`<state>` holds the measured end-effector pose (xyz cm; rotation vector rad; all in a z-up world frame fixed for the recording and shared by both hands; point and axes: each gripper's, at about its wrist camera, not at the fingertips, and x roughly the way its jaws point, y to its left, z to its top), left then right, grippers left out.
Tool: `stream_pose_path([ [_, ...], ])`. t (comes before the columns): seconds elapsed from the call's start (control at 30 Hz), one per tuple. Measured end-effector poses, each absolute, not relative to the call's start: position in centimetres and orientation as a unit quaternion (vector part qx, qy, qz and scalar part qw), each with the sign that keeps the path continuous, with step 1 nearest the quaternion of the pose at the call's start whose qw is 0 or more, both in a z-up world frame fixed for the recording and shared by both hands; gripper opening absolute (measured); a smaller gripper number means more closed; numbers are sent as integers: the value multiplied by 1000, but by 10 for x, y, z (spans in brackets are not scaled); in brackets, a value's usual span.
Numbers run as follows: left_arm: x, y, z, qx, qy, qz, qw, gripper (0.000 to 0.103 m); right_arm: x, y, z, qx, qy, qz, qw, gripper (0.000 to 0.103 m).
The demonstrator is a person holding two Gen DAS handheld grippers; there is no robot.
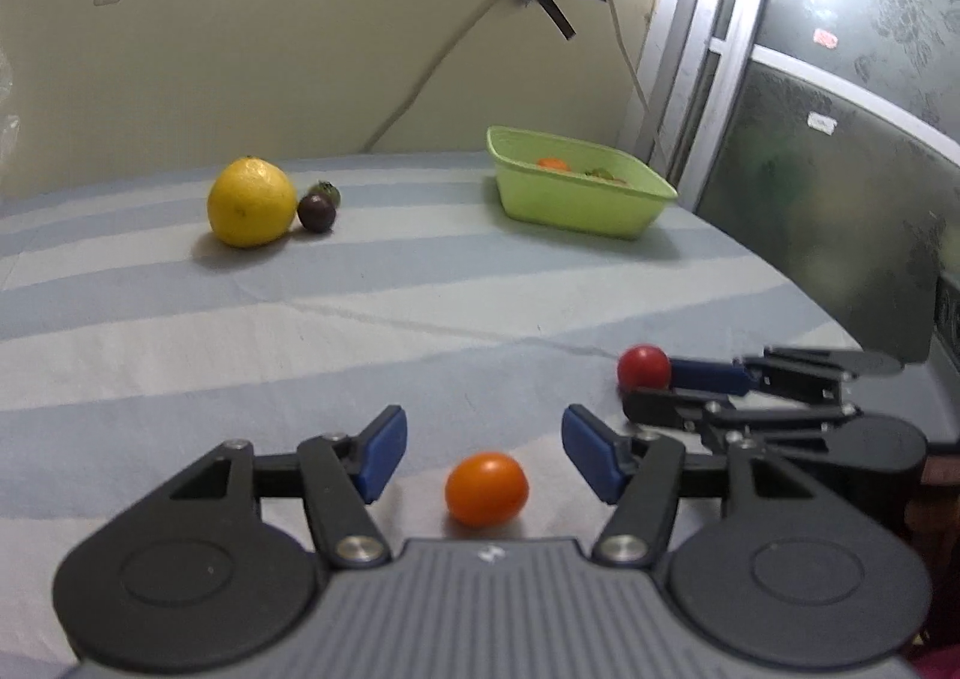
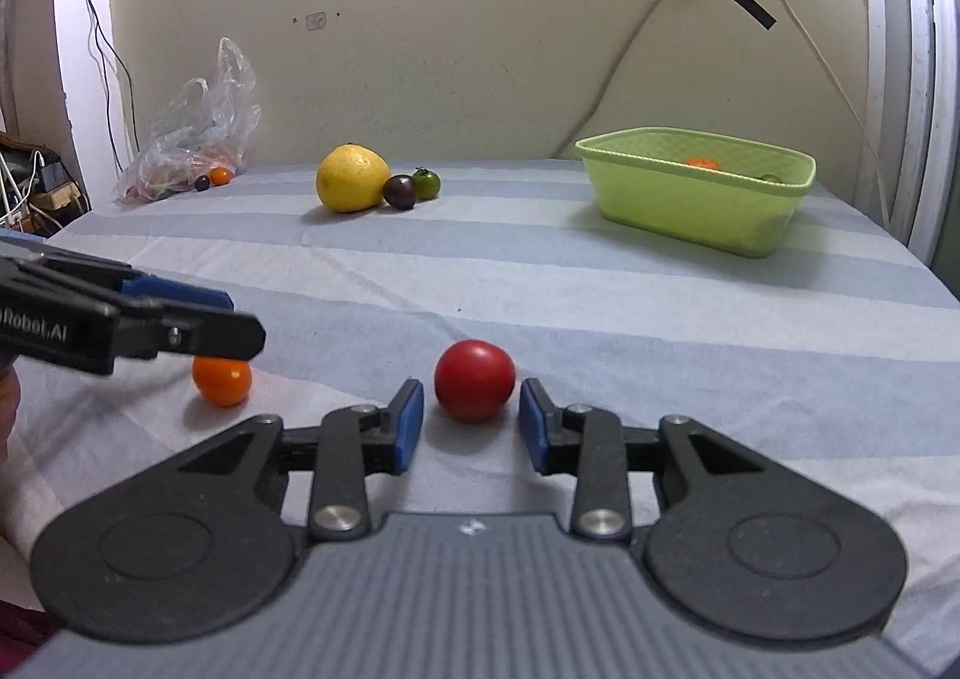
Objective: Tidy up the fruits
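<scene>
Lying on the striped blue-and-white cloth of the tabletop (image 2: 600,283), a small round orange tomato (image 1: 486,489) sits directly ahead of the left gripper (image 1: 485,454), centred in the gap between its blue-padded fingers (image 1: 380,457), which stand wide with clear space on both sides and touch nothing. A small round red tomato (image 2: 474,379) lies just to the right of it, straight ahead of the right gripper (image 2: 471,424), whose fingers (image 2: 408,427) stand narrower, flanking the fruit closely; from the right wrist view a thin gap shows on each side, so they do not appear to press on it yet. Each fruit is nearly round, so no long axis matters for the grasp; what counts is that each lies dead centre before its own gripper, the orange one nearer the left hand, the red one nearer the right. My judgement is that both are set up for closing. Further out, well apart toward the far right of the tabletop, stands a light green rectangular plastic basket (image 2: 690,199) with an orange fruit and something green already inside. At the far middle a large yellow citrus fruit (image 2: 353,178) touches a small dark purple fruit (image 2: 399,191), with a small green tomato (image 2: 426,182) just beside that. A crumpled clear plastic bag (image 2: 198,138) with more small fruit lies at the far left by the wall.
</scene>
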<state>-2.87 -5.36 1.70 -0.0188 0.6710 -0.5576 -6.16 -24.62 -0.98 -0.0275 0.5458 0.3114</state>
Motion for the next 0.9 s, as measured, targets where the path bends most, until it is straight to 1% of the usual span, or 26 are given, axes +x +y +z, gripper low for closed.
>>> stream_pose_path([
  [0.07,-33,-54,12,-2,331,-269,904,60,-63,-246,-9,-16,265,153,952,47],
  [0.1,-36,-54,10,1,334,-269,904,61,-63,-245,-9,-19,263,152,953,48],
  [0.2,-43,-52,4,3,336,-267,903,63,-62,-244,-9,-24,261,148,954,48],
  [0.33,-46,-57,3,19,328,-261,908,62,-58,-243,-11,-21,265,151,952,48],
  [0.37,-46,-58,3,23,326,-261,908,59,-57,-242,-11,-23,265,152,952,48],
  [0.4,-46,-60,2,30,323,-261,909,48,-57,-241,-11,-26,265,155,951,46],
  [0.43,-46,-62,2,39,319,-260,911,39,-57,-239,-11,-31,266,156,951,41],
  [0.47,-46,-63,2,47,316,-261,911,30,-58,-238,-12,-38,264,153,952,31],
  [0.67,-23,-69,14,24,323,-286,902,30,-60,-250,-5,-20,247,150,957,31],
  [0.77,4,-80,33,1,316,-311,896,30,-53,-266,2,-5,232,136,963,31],
  [0.9,52,-114,64,1,292,-336,895,30,-37,-293,17,11,205,99,974,31],
])
